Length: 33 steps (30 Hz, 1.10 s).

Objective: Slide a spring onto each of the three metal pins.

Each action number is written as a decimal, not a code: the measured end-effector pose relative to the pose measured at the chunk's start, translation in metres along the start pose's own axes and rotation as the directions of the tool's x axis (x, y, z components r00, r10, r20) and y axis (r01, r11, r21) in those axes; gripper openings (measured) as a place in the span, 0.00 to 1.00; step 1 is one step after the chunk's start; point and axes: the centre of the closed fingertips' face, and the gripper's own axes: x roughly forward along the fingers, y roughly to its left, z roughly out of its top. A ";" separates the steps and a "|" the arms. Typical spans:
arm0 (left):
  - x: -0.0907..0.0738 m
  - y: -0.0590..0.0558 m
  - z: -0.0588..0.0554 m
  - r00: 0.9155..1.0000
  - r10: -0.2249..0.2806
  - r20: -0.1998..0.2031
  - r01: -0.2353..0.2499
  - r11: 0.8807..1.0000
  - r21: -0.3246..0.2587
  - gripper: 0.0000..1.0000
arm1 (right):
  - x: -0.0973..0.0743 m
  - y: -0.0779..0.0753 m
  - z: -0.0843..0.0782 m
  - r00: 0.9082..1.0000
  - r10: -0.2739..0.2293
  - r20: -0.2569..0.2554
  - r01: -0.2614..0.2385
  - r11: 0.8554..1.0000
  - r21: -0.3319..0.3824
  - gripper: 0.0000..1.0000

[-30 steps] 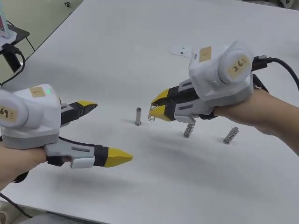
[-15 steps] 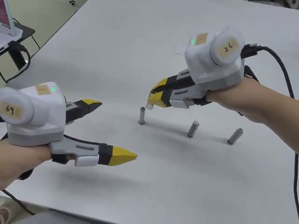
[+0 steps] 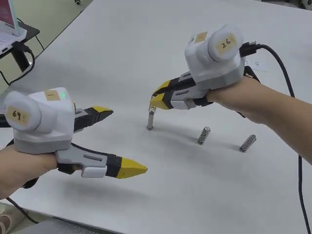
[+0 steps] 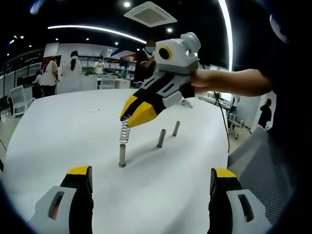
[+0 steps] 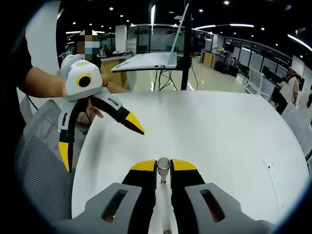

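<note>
- A spring point(image 3: 152, 108) hangs upright from the tips of the right tongs point(image 3: 155, 99), which are pressed together on its upper coils.
- The spring's lower end sits right at the top of a bare metal pin point(image 3: 150, 121). In the left gripper view the spring point(image 4: 125, 130) lines up over the pin point(image 4: 122, 155), but whether it has slipped over the tip cannot be told.
- The pin stands upright near the middle of the white tabletop point(image 3: 146, 39).
- In the right gripper view the spring point(image 5: 164, 165) shows end-on between the two yellow tips.
- Two other springs point(image 3: 204, 135) point(image 3: 247, 143) stand on the tabletop to the right of the pin, apart from each other and each leaning a little. The pins inside them are too small to make out.
- The left tongs point(image 3: 127, 141) hover at the near left, well apart from the pin, with the yellow tips spread wide and nothing between them.
- A black cable point(image 3: 282, 73) runs from the back of the right tongs off to the right.
</note>
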 end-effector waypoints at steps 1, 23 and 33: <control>0.001 -0.001 0.000 1.000 -0.005 0.001 0.005 1.000 -0.002 0.98 | 0.001 0.000 0.000 1.000 0.000 -0.001 0.000 1.000 0.002 0.08; 0.002 -0.003 -0.004 1.000 -0.010 -0.005 0.010 1.000 -0.015 0.98 | 0.032 -0.001 -0.036 0.994 0.020 -0.109 -0.018 1.000 0.020 0.08; 0.000 -0.003 -0.006 1.000 -0.008 -0.003 0.008 1.000 -0.022 0.98 | 0.042 0.001 -0.055 0.987 0.028 -0.160 -0.026 0.999 0.019 0.08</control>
